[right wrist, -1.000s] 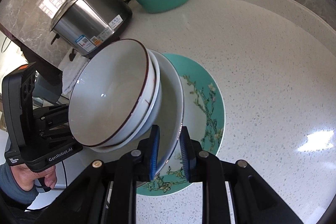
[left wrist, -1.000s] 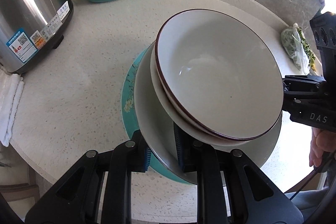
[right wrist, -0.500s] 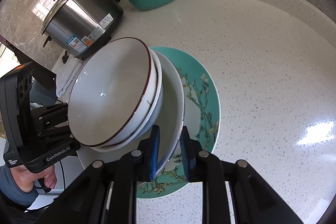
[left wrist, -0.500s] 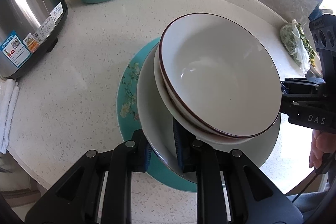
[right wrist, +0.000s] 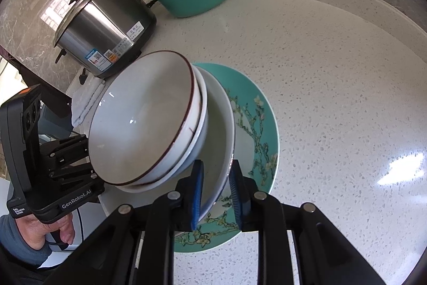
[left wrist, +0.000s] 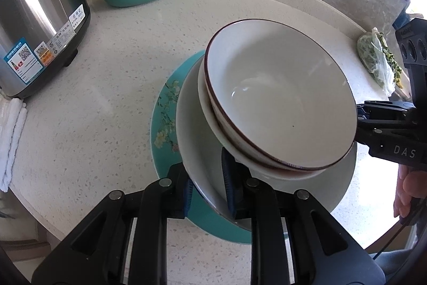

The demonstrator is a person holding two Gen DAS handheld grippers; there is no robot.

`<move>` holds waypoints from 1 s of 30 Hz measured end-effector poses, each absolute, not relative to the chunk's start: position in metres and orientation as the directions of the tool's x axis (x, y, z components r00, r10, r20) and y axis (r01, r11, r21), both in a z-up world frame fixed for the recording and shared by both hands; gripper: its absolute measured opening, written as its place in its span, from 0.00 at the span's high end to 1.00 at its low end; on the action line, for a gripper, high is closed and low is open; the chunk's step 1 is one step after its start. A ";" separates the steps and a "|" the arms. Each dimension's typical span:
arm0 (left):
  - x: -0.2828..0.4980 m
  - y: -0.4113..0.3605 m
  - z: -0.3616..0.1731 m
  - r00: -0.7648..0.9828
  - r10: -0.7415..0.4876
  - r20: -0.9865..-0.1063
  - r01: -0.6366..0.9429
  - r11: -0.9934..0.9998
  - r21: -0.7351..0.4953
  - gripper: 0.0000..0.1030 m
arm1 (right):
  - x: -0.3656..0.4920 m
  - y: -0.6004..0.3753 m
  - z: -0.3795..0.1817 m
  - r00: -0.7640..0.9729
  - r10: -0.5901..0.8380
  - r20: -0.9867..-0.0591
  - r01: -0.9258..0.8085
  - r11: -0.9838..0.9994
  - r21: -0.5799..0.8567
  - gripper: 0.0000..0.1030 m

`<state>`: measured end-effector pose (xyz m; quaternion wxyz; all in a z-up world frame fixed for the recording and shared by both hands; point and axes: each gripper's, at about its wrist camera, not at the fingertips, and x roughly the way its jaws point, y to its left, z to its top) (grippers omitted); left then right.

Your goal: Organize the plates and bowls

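We hold the white plate by opposite rims above the teal plate: the left gripper opening slightly yet seemingly pinching it, the right gripper clamped. The two stacked bowls make it heavy, glazed, slippery and breakable.
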<state>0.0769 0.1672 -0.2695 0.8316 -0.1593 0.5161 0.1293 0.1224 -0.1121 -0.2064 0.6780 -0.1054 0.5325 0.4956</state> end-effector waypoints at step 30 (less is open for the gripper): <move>-0.018 0.093 -0.128 0.511 0.365 -0.778 -0.519 0.853 0.059 0.00 | 0.054 -0.225 -0.082 0.343 0.582 -0.737 -0.707 0.676 0.205 0.00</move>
